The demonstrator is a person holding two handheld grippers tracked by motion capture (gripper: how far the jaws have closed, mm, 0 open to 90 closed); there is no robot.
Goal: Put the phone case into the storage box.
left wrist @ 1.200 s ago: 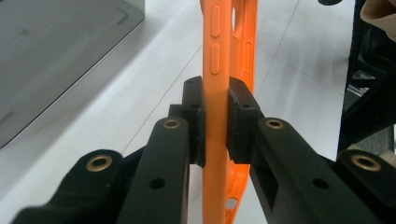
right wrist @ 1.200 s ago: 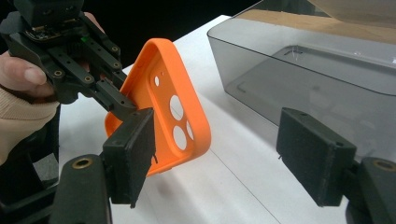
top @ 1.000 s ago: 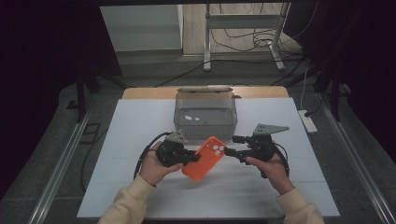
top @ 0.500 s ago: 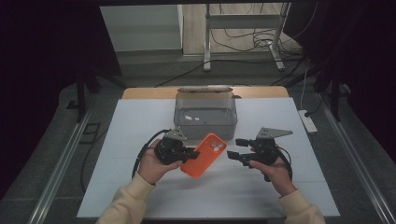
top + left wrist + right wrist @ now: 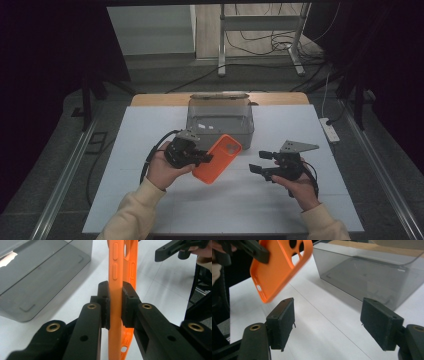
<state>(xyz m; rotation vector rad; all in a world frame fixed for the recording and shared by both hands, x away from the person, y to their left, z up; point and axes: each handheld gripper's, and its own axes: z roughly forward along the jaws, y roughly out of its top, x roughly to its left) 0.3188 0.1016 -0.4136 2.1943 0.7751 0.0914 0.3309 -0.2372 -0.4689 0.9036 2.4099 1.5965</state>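
The left gripper [image 5: 202,159] pinches the orange phone case [image 5: 217,159] by one long edge, its black pads pressed on either side of the rim, and holds it tilted above the middle of the white table [image 5: 150,125], just in front of the smoky clear box [image 5: 220,117] that sits toward the table's far edge. The right gripper [image 5: 260,162] hovers near the case on its other side, apart from it, its jaws spread wide with nothing between them
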